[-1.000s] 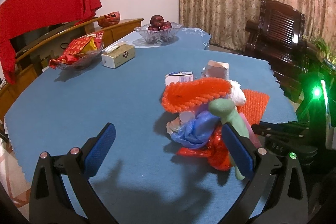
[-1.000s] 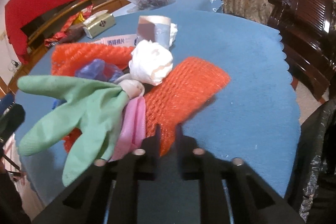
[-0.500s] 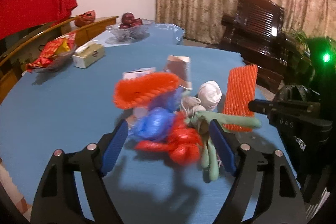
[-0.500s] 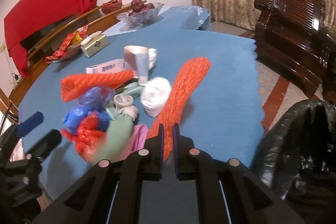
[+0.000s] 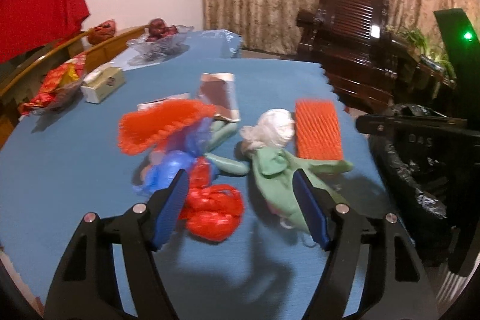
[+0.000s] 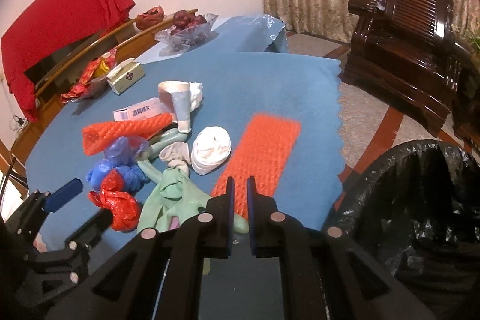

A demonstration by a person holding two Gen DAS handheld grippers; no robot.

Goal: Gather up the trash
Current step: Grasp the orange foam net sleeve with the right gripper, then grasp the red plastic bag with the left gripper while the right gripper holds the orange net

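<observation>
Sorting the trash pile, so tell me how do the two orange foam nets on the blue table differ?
The flat orange net lies spread open near the table edge, its near end clamped in the right gripper; the rolled orange net is curled into a tube, ungripped, among the other trash. Both are orange mesh foam.

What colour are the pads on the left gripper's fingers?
Blue pads on black fingers, clearest in the left wrist view.

Blue-clothed table [image 6: 270,80] — trash heap [image 6: 156,158], tissue box [image 6: 126,78], fruit bowl [image 6: 186,33].
</observation>
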